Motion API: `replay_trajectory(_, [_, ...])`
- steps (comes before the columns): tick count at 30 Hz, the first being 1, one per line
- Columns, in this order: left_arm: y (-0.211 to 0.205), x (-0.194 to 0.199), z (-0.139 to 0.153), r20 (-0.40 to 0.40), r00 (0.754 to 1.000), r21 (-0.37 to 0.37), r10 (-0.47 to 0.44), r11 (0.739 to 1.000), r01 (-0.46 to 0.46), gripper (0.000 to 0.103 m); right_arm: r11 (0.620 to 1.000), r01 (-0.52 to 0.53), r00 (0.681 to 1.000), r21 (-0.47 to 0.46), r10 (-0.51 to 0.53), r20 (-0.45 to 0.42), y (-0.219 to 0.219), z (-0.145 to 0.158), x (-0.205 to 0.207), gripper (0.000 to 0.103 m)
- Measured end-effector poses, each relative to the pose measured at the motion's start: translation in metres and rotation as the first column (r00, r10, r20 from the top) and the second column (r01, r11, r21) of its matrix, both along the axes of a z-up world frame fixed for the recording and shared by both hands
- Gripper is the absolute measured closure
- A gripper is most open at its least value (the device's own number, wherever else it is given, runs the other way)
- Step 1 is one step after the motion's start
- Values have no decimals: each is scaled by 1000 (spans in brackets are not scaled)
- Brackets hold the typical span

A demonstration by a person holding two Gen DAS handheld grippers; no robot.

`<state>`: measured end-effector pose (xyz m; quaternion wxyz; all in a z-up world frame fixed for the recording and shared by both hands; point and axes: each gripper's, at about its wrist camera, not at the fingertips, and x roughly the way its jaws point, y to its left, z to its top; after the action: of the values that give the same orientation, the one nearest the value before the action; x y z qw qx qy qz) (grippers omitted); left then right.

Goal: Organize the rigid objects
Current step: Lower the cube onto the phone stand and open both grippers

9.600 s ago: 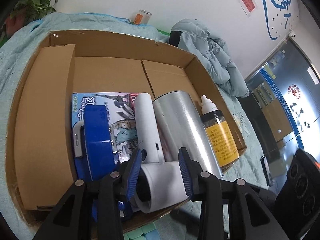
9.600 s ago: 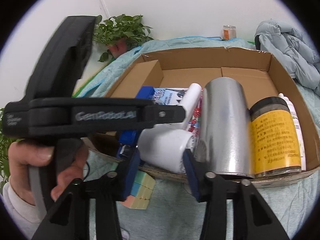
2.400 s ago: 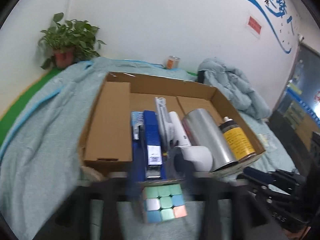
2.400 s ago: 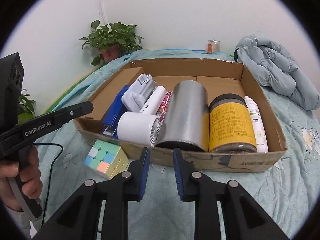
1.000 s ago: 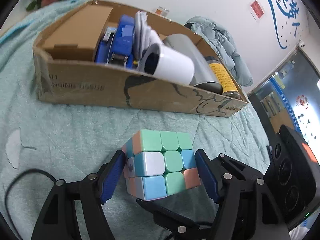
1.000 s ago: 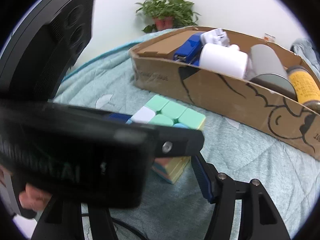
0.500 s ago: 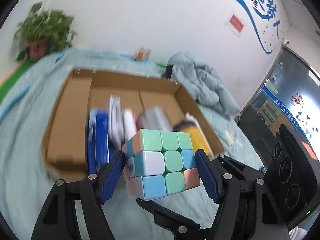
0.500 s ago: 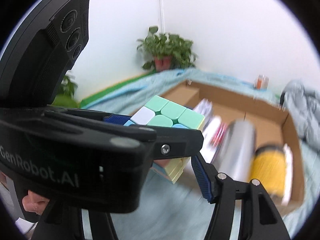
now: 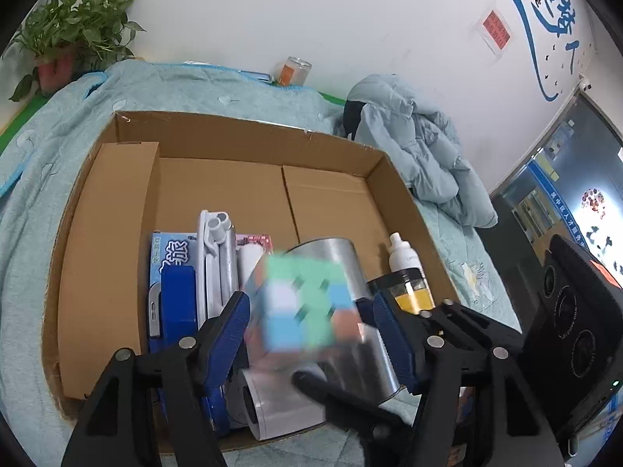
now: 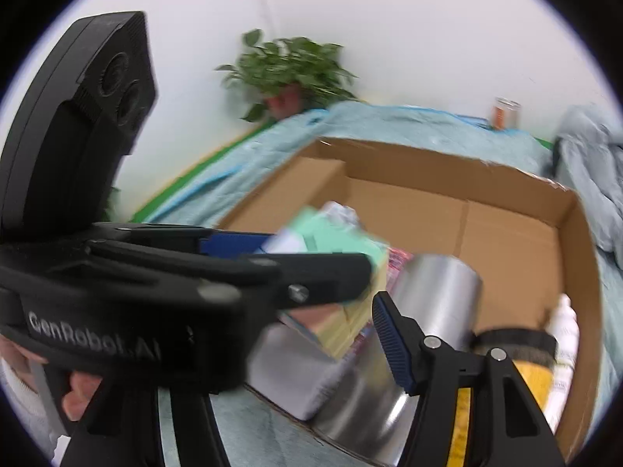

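Puzzle cube (image 9: 307, 303): blurred, between jaws of left gripper (image 9: 311, 330), jaws just closing, above cardboard box (image 9: 241, 132); pad contact not discernible. Right gripper (image 9: 311, 383): jaws spread, partly masked by left gripper body in right wrist view. Box contents: silver canister (image 9: 350, 334), white cylinder (image 9: 280, 408), blue stapler (image 9: 177, 307), yellow-labelled jar (image 9: 414, 294), white bottle (image 9: 403, 255), folded flap (image 9: 105, 241). Surroundings: teal bedspread (image 9: 46, 148), jacket (image 9: 420, 155), potted plant (image 9: 74, 27).
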<state>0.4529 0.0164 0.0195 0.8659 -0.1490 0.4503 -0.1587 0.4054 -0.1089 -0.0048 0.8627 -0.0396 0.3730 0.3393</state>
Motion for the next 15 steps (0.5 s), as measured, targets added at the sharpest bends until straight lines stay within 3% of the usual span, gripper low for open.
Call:
replay_trajectory(3, [2, -18, 6, 61, 998, 23, 10, 1000, -11, 36, 993, 88, 996, -76, -87, 8, -10, 1, -15, 41])
replay_trajectory(6, [3, -50, 19, 171, 985, 59, 23, 998, -34, 20, 992, 122, 993, -15, -122, 8, -29, 5, -37, 25])
replay_trajectory(9, [-2, -90, 29, 299, 953, 134, 42, 987, -85, 1, 985, 170, 985, -29, -168, 47, -40, -4, -60, 23])
replay_trajectory(11, [-8, -117, 29, 378, 924, 196, 51, 971, -134, 1, 974, 221, 974, -55, -218, 69, -45, -13, -70, 23])
replay_trajectory(15, [-19, -153, 15, 422, 901, 287, 99, 929, -236, 1, 930, 354, 935, -95, -349, 69, -49, -26, -80, 23])
